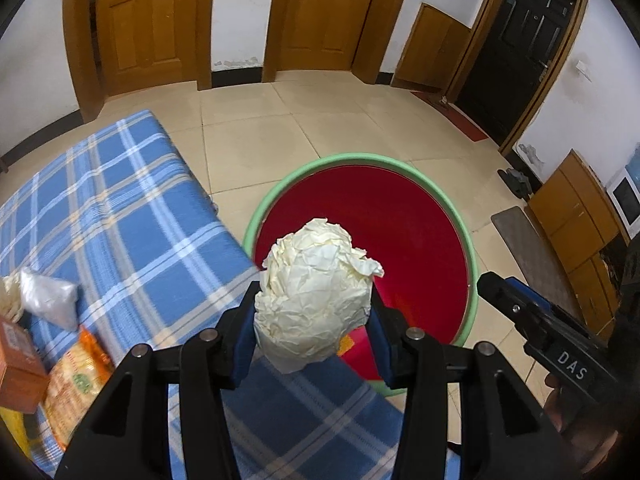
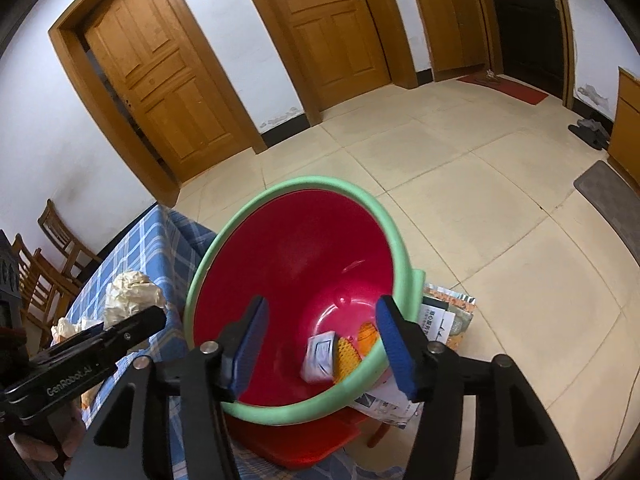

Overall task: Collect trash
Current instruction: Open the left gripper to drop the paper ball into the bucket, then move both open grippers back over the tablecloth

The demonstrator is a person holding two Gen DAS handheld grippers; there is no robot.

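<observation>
Left gripper (image 1: pixel 314 312) is clamped tight on a crumpled ball of cream-white paper (image 1: pixel 316 296), the blue pads (image 1: pixel 244 348) pressing into both sides of it, and the ball hangs right at the near rim of the round red plastic bin with the pale green rim (image 1: pixel 472 248), partly over its mouth and partly over the edge of the blue-and-white checked cloth covering the table (image 1: pixel 120 208). From the right wrist view the same paper ball (image 2: pixel 134 294) sits above the cloth, just left of the bin's green rim (image 2: pixel 208 268). Right gripper (image 2: pixel 320 340) has its jaws spread wide and holds nothing, poised over the bin's opening with its blue pads (image 2: pixel 394 348) either side of the red interior. Down in the bottom of the bin lie a small white printed packet (image 2: pixel 320 356) and an orange-yellow wrapper (image 2: pixel 352 350), touching each other. Back on the cloth, at the left, a clear plastic bag (image 1: pixel 50 298), an orange snack packet (image 1: pixel 76 380) and a brown cardboard box (image 1: pixel 18 364) wait close together. Beside the bin, some printed papers (image 2: pixel 444 320) lie low down, though whether on the tiled floor (image 2: pixel 480 200) or on something red beneath the bin is hard to say
</observation>
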